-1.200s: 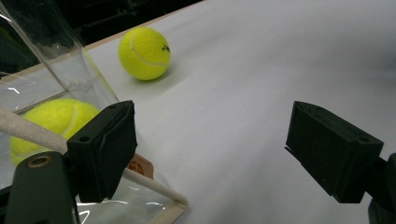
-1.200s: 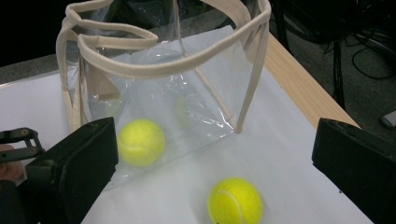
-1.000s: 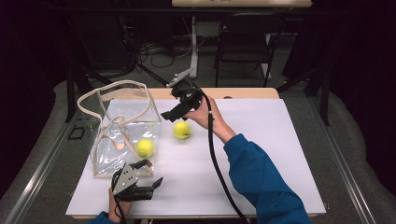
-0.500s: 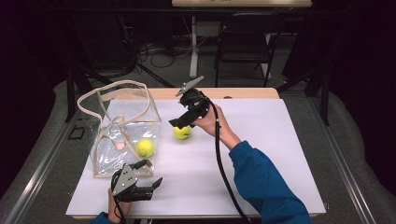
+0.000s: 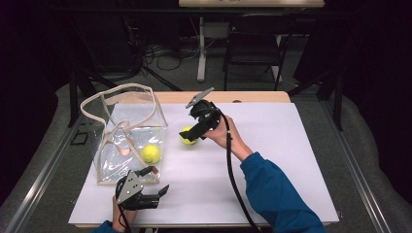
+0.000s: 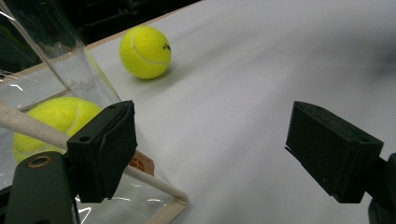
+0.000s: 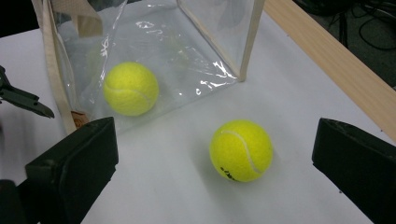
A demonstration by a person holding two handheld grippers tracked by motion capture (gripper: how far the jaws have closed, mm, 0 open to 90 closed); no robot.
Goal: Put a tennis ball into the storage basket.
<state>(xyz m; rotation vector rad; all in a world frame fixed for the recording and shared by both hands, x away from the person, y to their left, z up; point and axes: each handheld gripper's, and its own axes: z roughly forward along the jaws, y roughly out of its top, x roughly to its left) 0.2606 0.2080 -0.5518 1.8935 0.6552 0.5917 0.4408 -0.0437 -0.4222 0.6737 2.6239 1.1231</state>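
A yellow tennis ball (image 7: 241,150) sits on the white table, out in the open. It is round and fuzzy, with a white curvy line and small dark marks low on one side. It rests just beside the corner of a see-through bag (image 7: 196,42), where a second yellow ball (image 7: 130,88) lies inside

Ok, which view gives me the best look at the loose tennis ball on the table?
The right gripper view: the loose tennis ball lies centred between the open jaws. The left gripper view shows it farther off; in the high view the right gripper partly covers it.
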